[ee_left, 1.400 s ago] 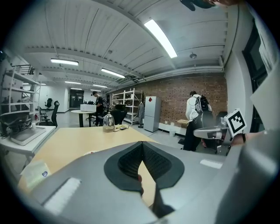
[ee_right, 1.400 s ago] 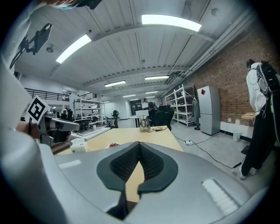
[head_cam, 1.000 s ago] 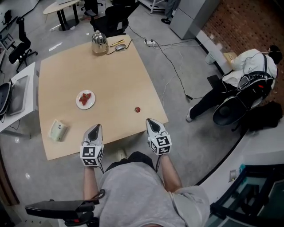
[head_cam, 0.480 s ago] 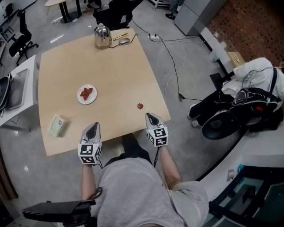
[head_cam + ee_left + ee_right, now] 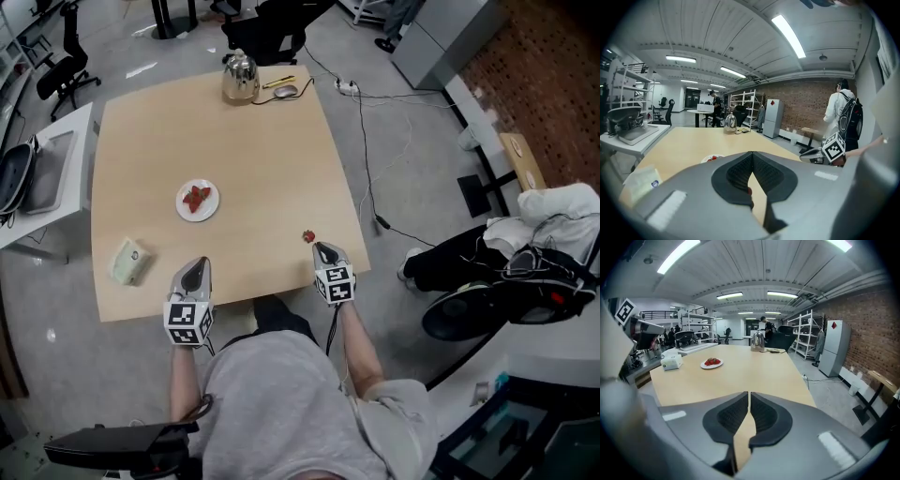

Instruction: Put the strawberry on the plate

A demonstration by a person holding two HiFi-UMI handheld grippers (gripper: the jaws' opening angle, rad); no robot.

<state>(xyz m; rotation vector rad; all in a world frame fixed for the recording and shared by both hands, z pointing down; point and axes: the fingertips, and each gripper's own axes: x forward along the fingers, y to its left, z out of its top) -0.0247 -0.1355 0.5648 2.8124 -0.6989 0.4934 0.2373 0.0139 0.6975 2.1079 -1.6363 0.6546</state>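
table point(image 5: 253, 159): matt pale wood | kettle point(image 5: 240, 80): shiny metal | plate point(image 5: 182, 207): glossy white

pale wooden table point(image 5: 262, 178) on a grey floor. at its far edge a silver kettle point(image 5: 240, 79), just beside it a computer mouse point(image 5: 286, 91) and a thin yellow object point(image 5: 278, 82). near the front left corner a tissue pack point(image 5: 130, 261). off the left side a white side table point(image 5: 70, 127). black office chair point(image 5: 64, 66) beyond. on the floor to the right a power strip point(image 5: 346, 86) with trailing cable, and a person point(image 5: 553, 211) in a white top, low beside a brick wall point(image 5: 553, 84).
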